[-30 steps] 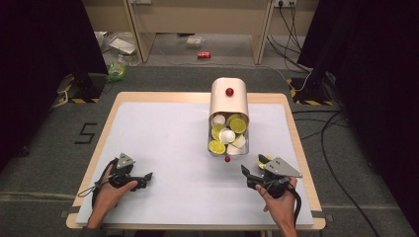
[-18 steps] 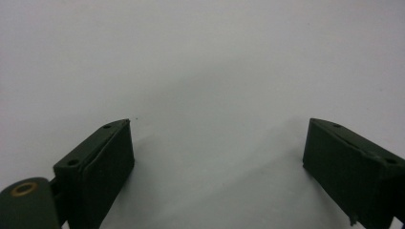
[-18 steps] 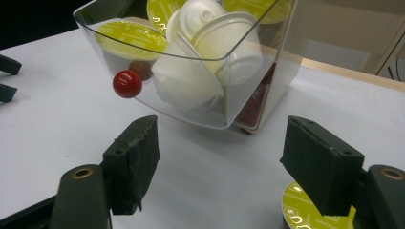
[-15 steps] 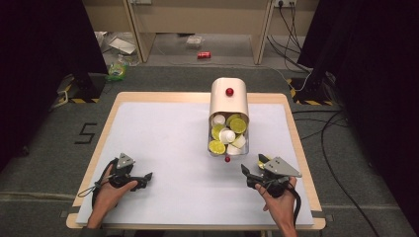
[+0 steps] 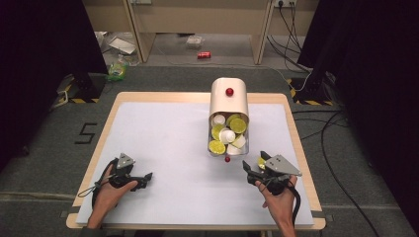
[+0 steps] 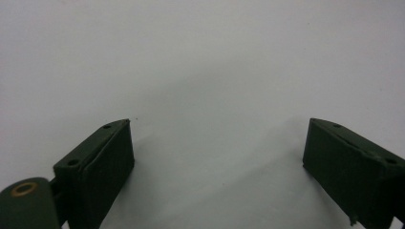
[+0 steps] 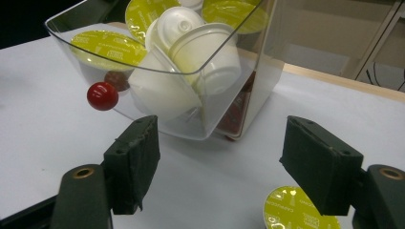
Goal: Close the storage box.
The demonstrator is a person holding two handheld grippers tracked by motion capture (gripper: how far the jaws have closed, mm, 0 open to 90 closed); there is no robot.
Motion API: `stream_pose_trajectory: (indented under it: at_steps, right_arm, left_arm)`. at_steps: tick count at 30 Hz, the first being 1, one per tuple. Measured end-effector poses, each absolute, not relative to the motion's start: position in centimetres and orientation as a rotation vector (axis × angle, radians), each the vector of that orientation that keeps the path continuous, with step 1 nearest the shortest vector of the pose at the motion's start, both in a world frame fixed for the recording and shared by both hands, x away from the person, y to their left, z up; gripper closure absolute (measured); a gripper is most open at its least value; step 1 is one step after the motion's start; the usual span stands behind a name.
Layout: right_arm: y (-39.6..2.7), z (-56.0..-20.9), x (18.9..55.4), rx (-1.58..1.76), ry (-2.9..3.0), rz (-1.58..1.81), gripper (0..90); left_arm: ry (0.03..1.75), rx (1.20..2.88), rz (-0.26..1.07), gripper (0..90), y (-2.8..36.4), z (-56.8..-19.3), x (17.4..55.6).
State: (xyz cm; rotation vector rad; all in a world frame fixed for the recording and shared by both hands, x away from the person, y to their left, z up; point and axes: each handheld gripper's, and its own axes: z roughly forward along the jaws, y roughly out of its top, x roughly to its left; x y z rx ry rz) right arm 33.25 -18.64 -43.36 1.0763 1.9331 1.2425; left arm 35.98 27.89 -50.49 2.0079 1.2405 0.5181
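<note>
**Two claws waiting by the pod box**

The right gripper [image 5: 255, 172] is sitting at the near right of the table [image 5: 163, 143], held in a hand [image 5: 277, 200]. Its jaws are standing apart with nothing between them, and they have just been closing a little. Just beside its right jaw, a yellow-topped pod [image 7: 295, 210] is lying flat on the table, a little to the near side of the box. It is not being pinched.

Just past the jaws, the clear drawer [image 7: 191, 71] of the pod box [image 5: 229, 103] is sticking out toward the person. It is holding white pods [image 7: 203, 52] and more yellow-topped ones [image 7: 107, 45], all piled up. A small red knob [image 7: 102, 95] is sticking out from the drawer's front. Another red knob [image 5: 229, 92] is sitting on the cream top of the box, farther away.

The left gripper [image 5: 146, 178] is resting at the near left of the table, well apart from the box. Its jaws are wide open too, with bare white table between them. A hand [image 5: 106, 192] is holding it.

Past the far edge of the table, a red can [image 5: 203, 55] is lying on the floor.
</note>
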Motion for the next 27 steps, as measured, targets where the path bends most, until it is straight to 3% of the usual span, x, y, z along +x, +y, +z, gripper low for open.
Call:
stream_pose_trajectory:
  at_steps: [18,27]
  right_arm:
    - [-18.17,-43.6,34.0,1.033,1.935,1.223,41.1]
    - [-18.04,-43.65,34.17,1.024,1.942,1.198,39.8]
  left_arm:
    - [1.241,2.008,0.518,9.2,27.89,-50.49,35.98]
    - [1.24,2.009,0.518,9.2,27.89,-50.48,35.98]
